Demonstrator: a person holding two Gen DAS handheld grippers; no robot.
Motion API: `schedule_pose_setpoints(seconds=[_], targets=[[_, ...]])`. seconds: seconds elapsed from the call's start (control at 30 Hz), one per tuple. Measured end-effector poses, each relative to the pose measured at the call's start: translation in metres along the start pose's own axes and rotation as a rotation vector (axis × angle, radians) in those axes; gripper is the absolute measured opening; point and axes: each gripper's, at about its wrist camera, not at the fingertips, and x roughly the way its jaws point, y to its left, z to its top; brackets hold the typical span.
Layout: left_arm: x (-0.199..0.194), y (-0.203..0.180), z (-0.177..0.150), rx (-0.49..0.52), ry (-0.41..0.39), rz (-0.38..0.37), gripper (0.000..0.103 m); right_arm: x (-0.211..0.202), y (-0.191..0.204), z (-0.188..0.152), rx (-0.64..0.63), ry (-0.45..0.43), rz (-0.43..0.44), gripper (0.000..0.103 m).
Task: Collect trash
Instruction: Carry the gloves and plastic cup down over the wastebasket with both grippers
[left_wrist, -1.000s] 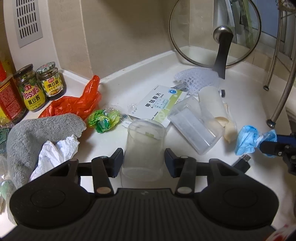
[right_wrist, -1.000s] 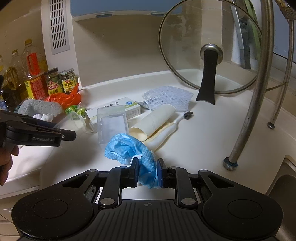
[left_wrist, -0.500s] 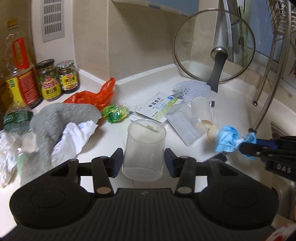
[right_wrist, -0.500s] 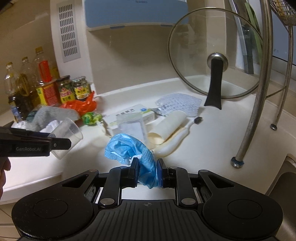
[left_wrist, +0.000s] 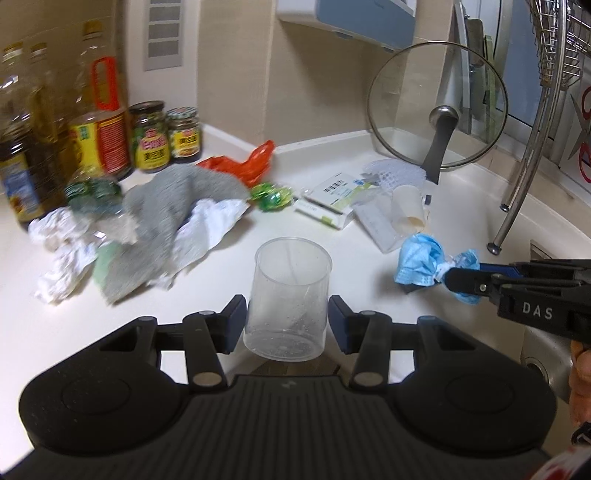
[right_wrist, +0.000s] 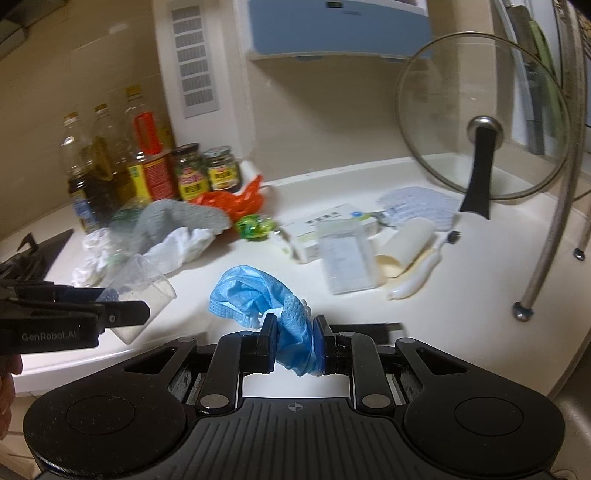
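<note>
two jars (left_wrist: 165, 136), three oil bottles (right_wrist: 110, 162), one clear cup (left_wrist: 288, 299), one glass lid (left_wrist: 437, 107), one toothbrush (right_wrist: 421, 266).

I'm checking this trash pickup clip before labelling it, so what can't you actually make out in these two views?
- Bin for the trash: in neither view.
- Bottle labels: left wrist view, blurred.
- Medicine box print: right wrist view, too small, partly behind the clear plastic tray.
- Sink: left wrist view, hidden by the right gripper holding the blue mask.
- Clear cup base: hidden by the left gripper.
</note>
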Motion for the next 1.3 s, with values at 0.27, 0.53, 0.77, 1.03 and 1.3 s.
schedule_pose_setpoints(seconds=[0.27, 0.53, 0.77, 1.03, 1.3], targets=[[-0.022, 0.019, -0.026, -0.038, 0.026, 0.019, 0.045, 0.001, 0.028, -0.01, -0.023, 0.031, 0.049, 0.021], [-0.032, 0.037, -0.05, -0.08, 0.064, 0.043, 0.045, 0.006, 0.052, -0.025, -0.057, 0.074, 0.098, 0.021], [-0.037, 0.049, -0.07, -0.097, 0.1, 0.066, 0.045, 0.009, 0.079, -0.047, -0.173, 0.123, 0.138, 0.021], [-0.033, 0.059, -0.093, -0.114, 0.148, 0.081, 0.045, 0.02, 0.099, -0.075, -0.273, 0.189, 0.155, 0.021], [-0.02, 0.063, -0.121, -0.117, 0.22, 0.099, 0.045, 0.035, 0.112, -0.107, -0.409, 0.266, 0.141, 0.021]])
